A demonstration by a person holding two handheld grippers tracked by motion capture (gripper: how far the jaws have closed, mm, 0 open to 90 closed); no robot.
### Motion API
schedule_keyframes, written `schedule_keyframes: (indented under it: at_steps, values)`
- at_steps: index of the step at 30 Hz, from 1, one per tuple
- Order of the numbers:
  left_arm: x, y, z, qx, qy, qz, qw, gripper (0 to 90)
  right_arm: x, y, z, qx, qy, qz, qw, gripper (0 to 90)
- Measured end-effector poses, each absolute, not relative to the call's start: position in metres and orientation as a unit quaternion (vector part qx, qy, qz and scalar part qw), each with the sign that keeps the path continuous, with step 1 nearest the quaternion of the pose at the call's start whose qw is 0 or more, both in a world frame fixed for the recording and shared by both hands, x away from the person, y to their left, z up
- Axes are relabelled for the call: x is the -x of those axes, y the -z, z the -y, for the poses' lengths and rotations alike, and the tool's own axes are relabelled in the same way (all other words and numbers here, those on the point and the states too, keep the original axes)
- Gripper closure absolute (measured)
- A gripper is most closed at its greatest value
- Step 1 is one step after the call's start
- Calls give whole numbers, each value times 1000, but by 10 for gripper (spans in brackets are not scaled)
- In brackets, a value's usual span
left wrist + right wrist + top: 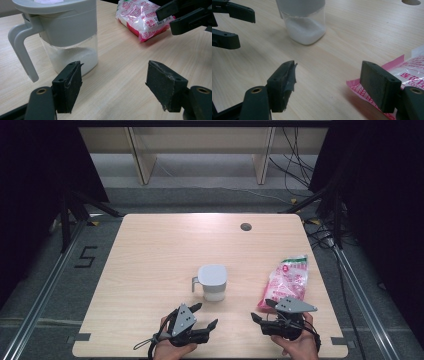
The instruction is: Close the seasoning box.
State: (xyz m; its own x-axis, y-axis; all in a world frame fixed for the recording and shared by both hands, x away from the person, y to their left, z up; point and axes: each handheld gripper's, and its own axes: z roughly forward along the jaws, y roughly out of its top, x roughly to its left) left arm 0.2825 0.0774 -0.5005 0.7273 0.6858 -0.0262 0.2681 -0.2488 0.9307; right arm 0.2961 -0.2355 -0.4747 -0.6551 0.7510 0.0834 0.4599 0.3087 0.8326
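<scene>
Both hand-held grippers sat low at the near edge of the surface (150, 250), and to my eye that was a ready stance: each one lined up with the thing it seemed meant for. The left hand-held gripper (206, 315) pointed at the lidded container (212, 282), its jaws standing wide apart with nothing between them. The container stood upright near the middle of the surface, grey lid on, handle (21, 51) turned to the left, a shallow layer of white granules (305, 31) showing through the clear lower wall. The handle looked free to be taken from the left side.

The right hand-held gripper (262, 311) was likewise spread wide and empty. It hovered just at the near end of the pink and white packet (287, 281), which lay flat toward the right edge, well apart from the container. In the right gripper view one pad stood over the packet's near corner (362, 86), though I could not tell whether it touched it. I judged the packet was there to refill the container.

Counted: two grippers, one container, one packet, and one round grey grommet (245, 226) at the far side of the surface.
</scene>
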Motion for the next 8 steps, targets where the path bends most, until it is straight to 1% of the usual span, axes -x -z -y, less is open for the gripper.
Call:
schedule_keyframes:
  at_steps: [5,6,8]
  values:
    - [-282,501,-78,-763,-196,-313,530,279,-297,474,237,-376,-446,-794,171,297]
    - [-282,501,-77,-761,-195,-313,533,279,-296,475,236,-384,-447,-791,163,297]
    - [-282,500,-78,-762,-196,-313,532,279,-297,475,236,-377,-446,-794,170,297]
